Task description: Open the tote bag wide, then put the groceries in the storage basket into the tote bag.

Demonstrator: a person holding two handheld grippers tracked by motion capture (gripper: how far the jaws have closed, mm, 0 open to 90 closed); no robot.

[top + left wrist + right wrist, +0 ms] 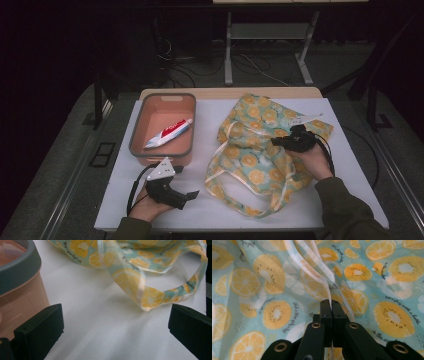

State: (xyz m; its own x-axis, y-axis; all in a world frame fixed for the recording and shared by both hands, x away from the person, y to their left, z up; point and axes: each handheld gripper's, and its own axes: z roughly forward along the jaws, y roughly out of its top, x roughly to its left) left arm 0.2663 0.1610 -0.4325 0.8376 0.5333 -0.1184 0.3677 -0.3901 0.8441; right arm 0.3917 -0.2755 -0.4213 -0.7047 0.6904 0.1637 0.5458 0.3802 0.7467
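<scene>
A fruit-print cloth bag (pixel 260 150) in teal and yellow lies crumpled on the right half of the white table (pixel 205 200). My right gripper (pixel 281 142) sits over the bag's middle, shut on a fold of the fabric; in the right gripper view its jaws (pixel 332 305) pinch the pale edge trim of the bag (pixel 274 277). My left gripper (pixel 192 194) rests low near the table's front, open, with nothing between its fingers (pixel 41 327). One bag handle (pixel 150 293) loops onto the table ahead of it.
A salmon-pink bin (pixel 146 150) with a grey rim stands at the left, holding a red and white toothpaste tube (pixel 169 133). In the left gripper view the bin (pixel 20 285) is close beside the left jaw. Table legs and cables lie on the floor beyond.
</scene>
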